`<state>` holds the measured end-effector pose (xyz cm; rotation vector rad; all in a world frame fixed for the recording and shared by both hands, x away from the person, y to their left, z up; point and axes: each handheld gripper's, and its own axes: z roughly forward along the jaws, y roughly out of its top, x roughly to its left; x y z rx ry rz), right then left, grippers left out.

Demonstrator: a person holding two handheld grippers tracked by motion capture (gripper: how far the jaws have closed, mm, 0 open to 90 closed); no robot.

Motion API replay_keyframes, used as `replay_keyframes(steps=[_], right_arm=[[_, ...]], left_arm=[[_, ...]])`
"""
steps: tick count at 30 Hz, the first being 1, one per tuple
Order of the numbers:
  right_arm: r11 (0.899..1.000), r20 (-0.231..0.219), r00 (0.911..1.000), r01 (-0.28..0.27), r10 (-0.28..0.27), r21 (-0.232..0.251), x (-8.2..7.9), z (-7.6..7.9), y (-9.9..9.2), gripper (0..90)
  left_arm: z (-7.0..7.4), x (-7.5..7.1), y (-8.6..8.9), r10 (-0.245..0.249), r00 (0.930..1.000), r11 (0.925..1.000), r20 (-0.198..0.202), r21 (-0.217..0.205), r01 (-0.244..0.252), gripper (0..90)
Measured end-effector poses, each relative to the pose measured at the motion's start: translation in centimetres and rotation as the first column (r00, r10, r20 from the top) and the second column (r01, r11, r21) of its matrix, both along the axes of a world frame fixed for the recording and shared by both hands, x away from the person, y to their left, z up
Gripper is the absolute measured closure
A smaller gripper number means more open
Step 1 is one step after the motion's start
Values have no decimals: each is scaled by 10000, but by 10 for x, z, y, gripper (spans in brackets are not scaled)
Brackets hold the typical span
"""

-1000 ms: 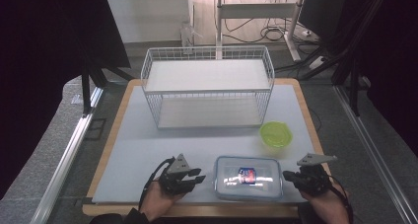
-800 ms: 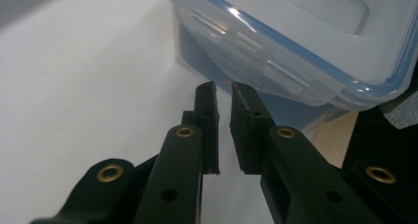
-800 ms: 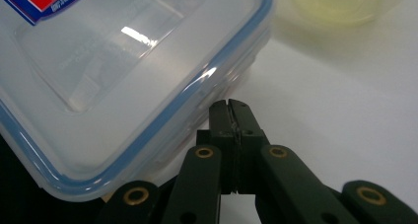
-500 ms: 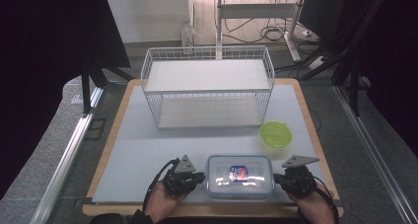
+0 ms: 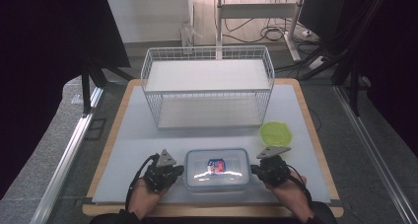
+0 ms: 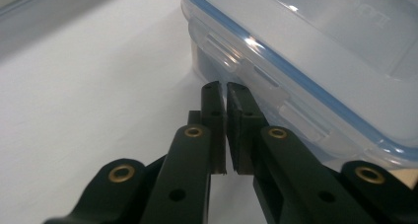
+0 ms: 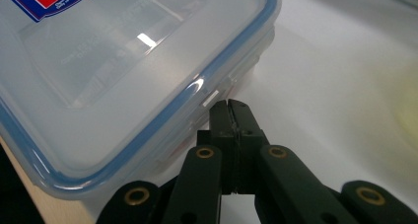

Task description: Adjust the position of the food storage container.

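A clear plastic food container [image 5: 217,168] with a blue-sealed lid and a red and blue label lies near the table's front edge. My left gripper [image 5: 178,170] is at its left end, shut with nothing between the jaws. In the left gripper view the tips [image 6: 226,93] sit just in front of the container's [image 6: 315,51] side latch. My right gripper [image 5: 255,170] is at the right end, also shut and empty. Its tips [image 7: 230,108] meet the latch on the container's [image 7: 123,61] side.
A white wire rack [image 5: 207,86] with two shelves stands at the back middle of the white mat [image 5: 138,135]. A round green lid [image 5: 275,133] lies just beyond my right gripper. The wooden table edge runs close behind both hands.
The container has slid left toward the middle of the front edge. My right gripper has followed it leftward at its right end. The left gripper has shifted slightly left.
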<state>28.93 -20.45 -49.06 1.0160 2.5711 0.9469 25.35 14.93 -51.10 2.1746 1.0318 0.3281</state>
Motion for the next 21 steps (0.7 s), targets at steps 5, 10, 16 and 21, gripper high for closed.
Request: replay_keyframes(steps=[5, 10, 16, 21], right_arm=[[9988, 262, 9985, -474, 477, -114, 9, -1, 23, 900], [9965, 596, 9949, -806, 818, -227, 11, -4, 29, 897], [9975, 1084, 9916, -703, 704, -45, 9, 3, 13, 758], [9975, 1316, 9900, -560, 498, 438, 8, 9, -2, 583]], left_arm=[[0, 2, 17, 482, 9988, 9986, 27, 200, -482, 898], [0, 4, 25, 569, 9984, 9984, 52, 2, -569, 841], [7, -3, 44, 1001, 9921, 9946, 750, -345, -978, 598], [10, -11, 59, 1274, 9850, 9903, 1163, -709, -1197, 449]])
